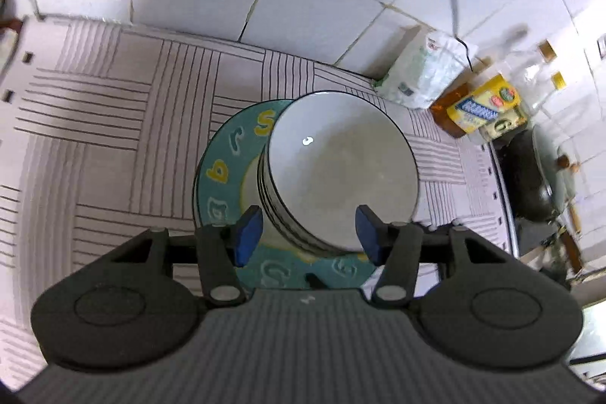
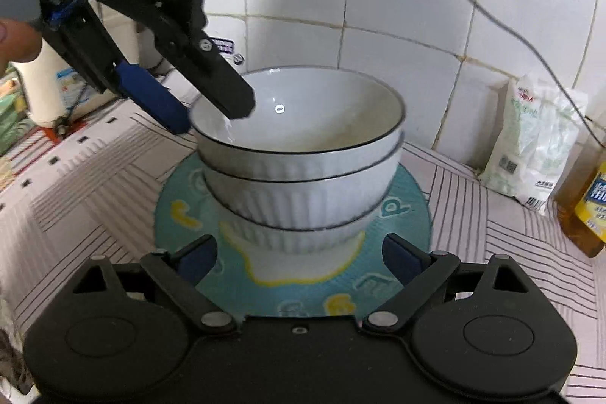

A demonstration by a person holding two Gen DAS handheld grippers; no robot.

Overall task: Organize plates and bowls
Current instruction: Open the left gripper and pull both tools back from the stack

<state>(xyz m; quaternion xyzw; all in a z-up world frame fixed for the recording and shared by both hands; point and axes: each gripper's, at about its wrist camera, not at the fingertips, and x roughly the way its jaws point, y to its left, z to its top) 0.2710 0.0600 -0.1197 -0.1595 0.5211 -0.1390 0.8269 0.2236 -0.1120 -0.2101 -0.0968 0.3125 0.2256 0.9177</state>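
Item: stack of three white ribbed ceramic bowls with dark rims (image 2: pixel 299 158), nested, upright, on round teal plate with yellow and white letter pattern (image 2: pixel 181 214). Plate on my striped white tablecloth (image 2: pixel 94 184), near white tiled wall (image 2: pixel 397 36).

My left gripper (image 2: pixel 212 114): fingers spread, straddling left rim of top bowl, one black finger (image 2: pixel 223 89) inside, blue-padded one outside.

My right gripper (image 2: pixel 299 258): fingers spread, near side of stack, holding nothing.

Far right: white plastic bag (image 2: pixel 530 146), amber bottle with yellow label (image 2: pixel 587 207).
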